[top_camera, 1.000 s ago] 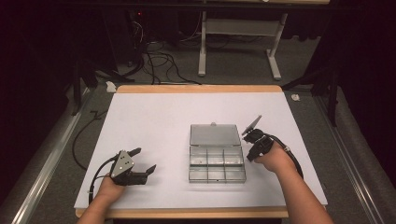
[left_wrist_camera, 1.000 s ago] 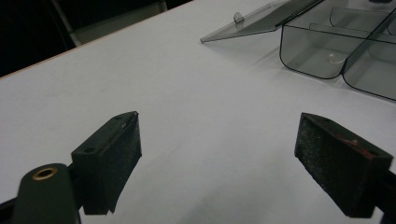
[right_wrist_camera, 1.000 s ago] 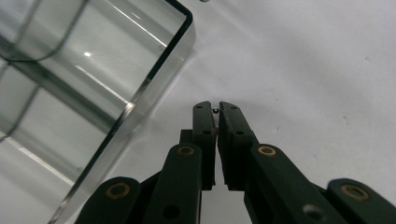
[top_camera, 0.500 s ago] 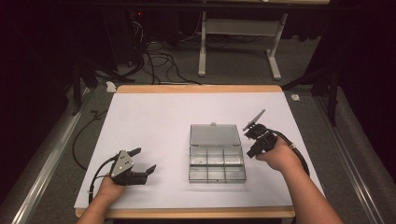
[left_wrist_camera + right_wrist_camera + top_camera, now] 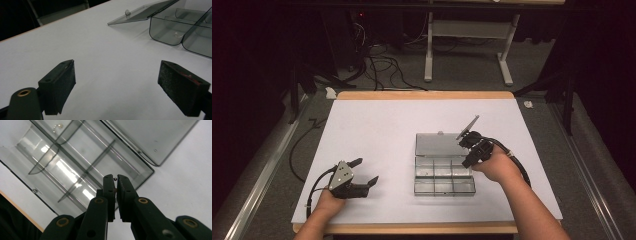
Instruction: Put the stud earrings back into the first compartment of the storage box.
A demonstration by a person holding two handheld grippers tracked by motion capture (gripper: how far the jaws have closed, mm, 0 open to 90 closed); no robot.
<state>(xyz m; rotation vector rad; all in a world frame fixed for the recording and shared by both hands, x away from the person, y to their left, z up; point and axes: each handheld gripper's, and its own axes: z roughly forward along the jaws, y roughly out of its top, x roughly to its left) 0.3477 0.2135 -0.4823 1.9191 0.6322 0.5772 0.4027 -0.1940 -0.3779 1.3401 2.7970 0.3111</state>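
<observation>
Beyond the grippers, a white table frame (image 5: pixel 467 47) stands on grey carpet (image 5: pixel 392 82). Black cables (image 5: pixel 372 67) (tangled) lie there; the room behind is dark.

I can read no text, label, brand, number or sign anywhere in these views.
</observation>
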